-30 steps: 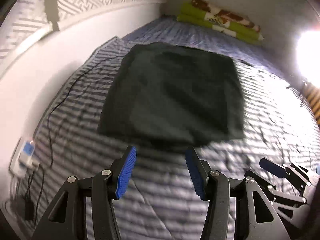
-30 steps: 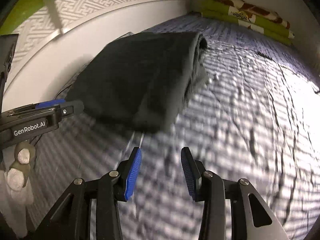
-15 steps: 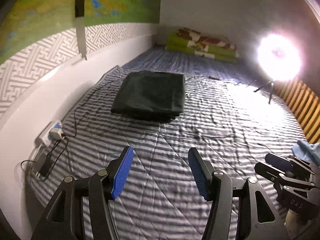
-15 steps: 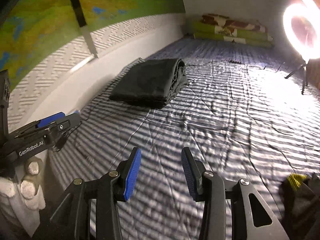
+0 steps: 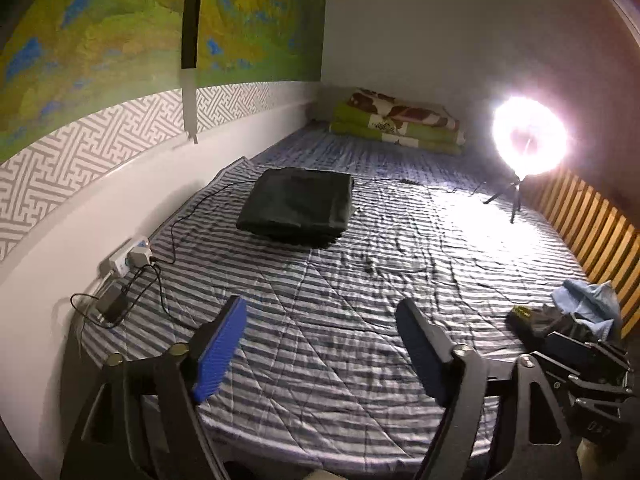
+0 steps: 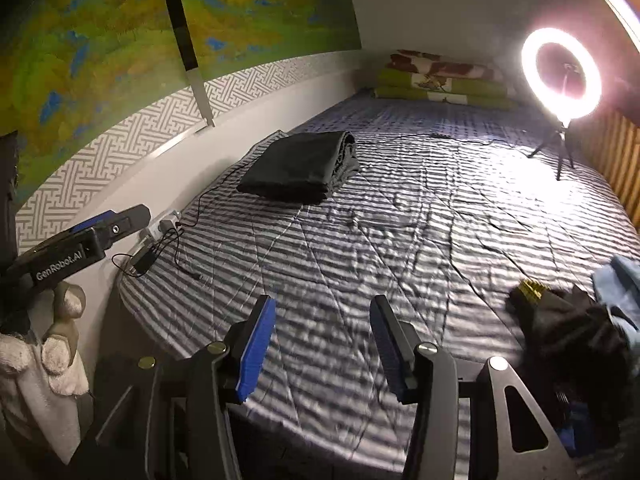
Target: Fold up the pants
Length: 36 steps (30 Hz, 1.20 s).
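Pants [image 5: 298,206] lie folded flat on the bed [image 5: 340,320]: folding looks done. Left gripper [image 5: 320,352] and right gripper [image 6: 322,344]: jaws spread, empty, well apart from pants.

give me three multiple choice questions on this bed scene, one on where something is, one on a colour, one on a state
1. Where do the folded pants lie?
A. on the striped bed, near the wall
B. on the pillows at the far end
C. against the wooden slats

2. What colour are the pads on the left tool?
A. red
B. blue
C. yellow

3. What state is the right tool in?
A. shut on the pants
B. shut on a cable
C. open, holding nothing

Answers:
1 A: the dark bundle rests on the bed on the wall side.
2 B: both pads show blue.
3 C: its jaws stand apart over bare sheet.
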Tool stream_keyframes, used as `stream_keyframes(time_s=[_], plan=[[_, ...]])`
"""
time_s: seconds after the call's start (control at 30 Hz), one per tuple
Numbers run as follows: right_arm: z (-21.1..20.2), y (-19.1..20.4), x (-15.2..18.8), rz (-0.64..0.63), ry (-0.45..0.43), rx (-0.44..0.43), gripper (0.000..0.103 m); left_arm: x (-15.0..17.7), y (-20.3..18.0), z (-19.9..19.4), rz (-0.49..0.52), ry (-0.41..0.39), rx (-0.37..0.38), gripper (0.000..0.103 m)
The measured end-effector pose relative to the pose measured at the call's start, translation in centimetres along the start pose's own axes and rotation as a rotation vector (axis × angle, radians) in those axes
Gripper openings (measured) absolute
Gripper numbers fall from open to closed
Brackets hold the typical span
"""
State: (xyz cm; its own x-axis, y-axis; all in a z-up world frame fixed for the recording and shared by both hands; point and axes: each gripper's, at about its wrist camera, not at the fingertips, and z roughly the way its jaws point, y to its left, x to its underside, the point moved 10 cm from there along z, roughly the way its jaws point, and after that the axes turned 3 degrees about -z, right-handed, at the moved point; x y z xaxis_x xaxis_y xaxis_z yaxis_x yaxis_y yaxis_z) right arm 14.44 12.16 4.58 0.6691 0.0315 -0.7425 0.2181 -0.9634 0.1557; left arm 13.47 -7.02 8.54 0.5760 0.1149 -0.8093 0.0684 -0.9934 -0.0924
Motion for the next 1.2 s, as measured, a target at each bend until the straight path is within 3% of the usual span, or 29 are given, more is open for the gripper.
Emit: stream_keyframes(time_s=[0.3,0.73,1.2], plan=[[-3.2,1.9,1.9,-0.002,-0.070,0.023,0.076,3.6,0.2,-3.6,0.018,0.025,-0.010,0.095],[-4.1,0.8,2.0,0.038,-0.101,0.034,0.081,3.3,-1.0,-4.7,0.035,0.049,-0.005,0.101],[-3.6,1.3,0.5,0.047,-0.100,0.074,0.081,1.9,-1.7,-2.0,0.072,0.078,0.038,0.101]])
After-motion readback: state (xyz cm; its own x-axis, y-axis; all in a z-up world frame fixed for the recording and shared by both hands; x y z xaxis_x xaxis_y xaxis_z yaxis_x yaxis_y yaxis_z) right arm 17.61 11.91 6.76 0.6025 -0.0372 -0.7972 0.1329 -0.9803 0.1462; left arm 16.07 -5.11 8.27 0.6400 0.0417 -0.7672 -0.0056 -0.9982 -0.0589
